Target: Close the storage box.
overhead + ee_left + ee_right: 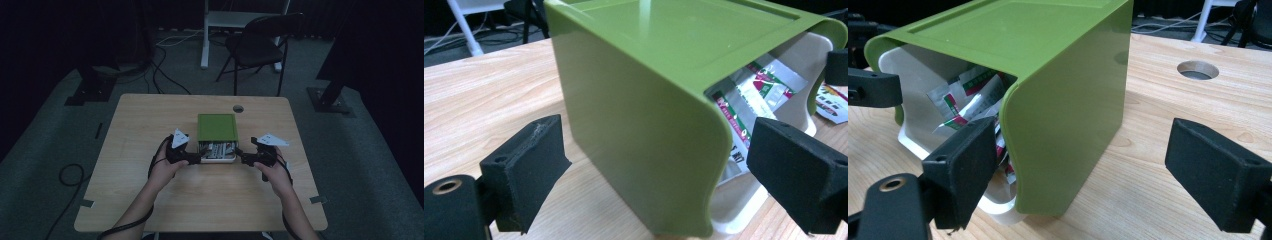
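A green box (216, 127) sat near the middle of the table (150, 125), with a white drawer (218, 159) pulled partway out of its near face toward the person. From the high view the drawer's contents read only as a pale jumble; the gripper views showed them to be foil packets (756, 90) printed in red and green, packed loosely inside.

The left gripper (194, 159) was at the drawer's left front corner and the right gripper (242, 158) at its right front corner, each held in a hand (163, 169) — the other hand (274, 172) mirrored it. The high view was too dim and small to show how the jaws stood.

The left gripper view settled that for its side: the jaws stood wide apart, holding nothing, with the box's side wall and front corner between them, one pad beside the wall and the other by the drawer's open front. The right gripper view showed the same spread — one pad just at the drawer's edge, the other over bare table beside the box wall, gripping nothing. That view also showed a round hole (1197, 69) in the tabletop behind the box, and the other gripper's black arm at the far side of the drawer.
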